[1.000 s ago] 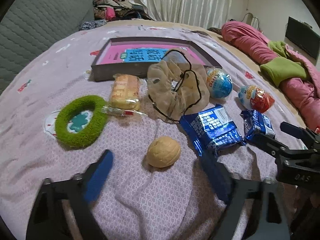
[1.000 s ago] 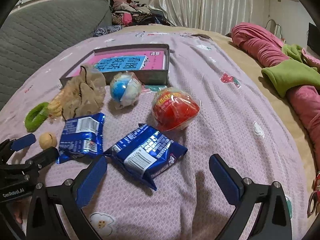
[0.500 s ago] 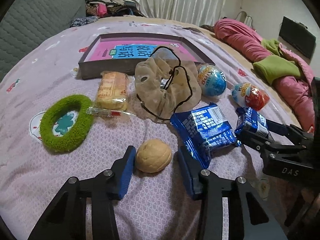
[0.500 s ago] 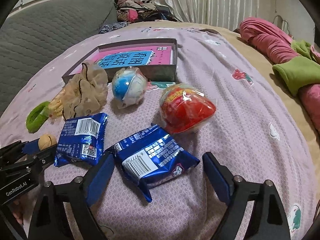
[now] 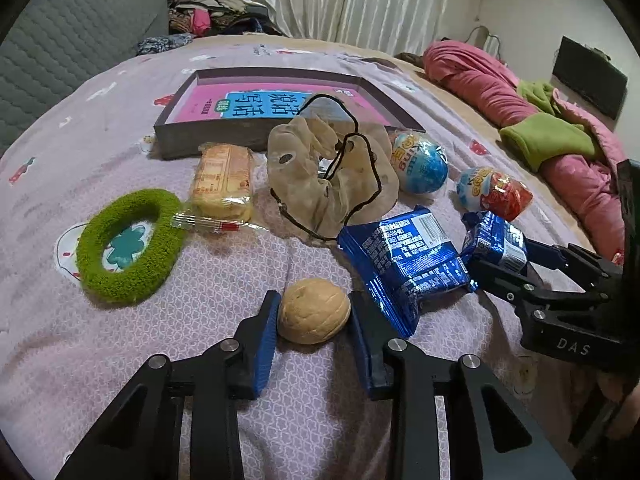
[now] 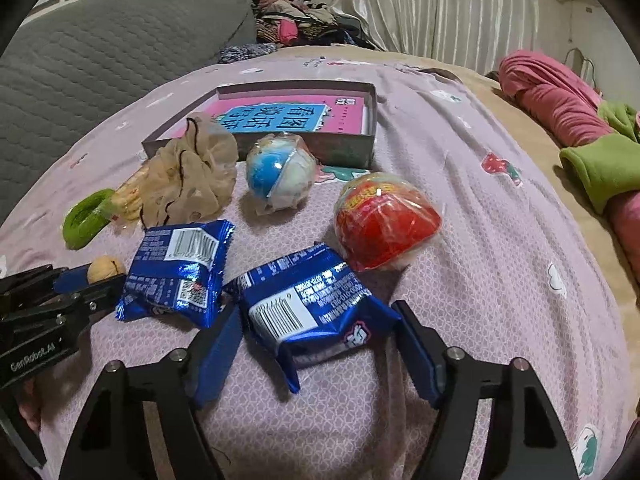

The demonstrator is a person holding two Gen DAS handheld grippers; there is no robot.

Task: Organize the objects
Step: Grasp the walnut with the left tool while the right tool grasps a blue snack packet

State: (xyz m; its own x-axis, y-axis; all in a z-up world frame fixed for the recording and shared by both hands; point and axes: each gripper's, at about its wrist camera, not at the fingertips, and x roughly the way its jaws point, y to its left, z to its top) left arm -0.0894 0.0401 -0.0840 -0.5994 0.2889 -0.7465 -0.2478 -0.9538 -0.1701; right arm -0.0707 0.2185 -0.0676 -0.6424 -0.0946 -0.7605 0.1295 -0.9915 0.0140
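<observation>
My left gripper (image 5: 314, 316) has its blue pads pressed on both sides of a tan walnut (image 5: 314, 317) lying on the purple bedspread. My right gripper (image 6: 320, 332) has its jaws around a blue snack packet (image 6: 308, 312), pads touching its crumpled sides. A second blue snack packet (image 6: 180, 268) lies just left of it. The walnut also shows in the right wrist view (image 6: 105, 269) between the left gripper's pads (image 6: 68, 280).
A shallow grey box (image 5: 208, 140) holding a pink book sits behind. Nearby lie a green ring (image 5: 128, 240), a wrapped biscuit pack (image 5: 222, 180), a beige scrunchie (image 5: 328, 176), a blue toy egg (image 6: 278, 176) and a red toy egg (image 6: 384, 224). Pink bedding (image 5: 480, 80) lies at the right.
My left gripper moved forward and closed from wide open onto the walnut. My right gripper moved forward and closed around the blue snack packet.
</observation>
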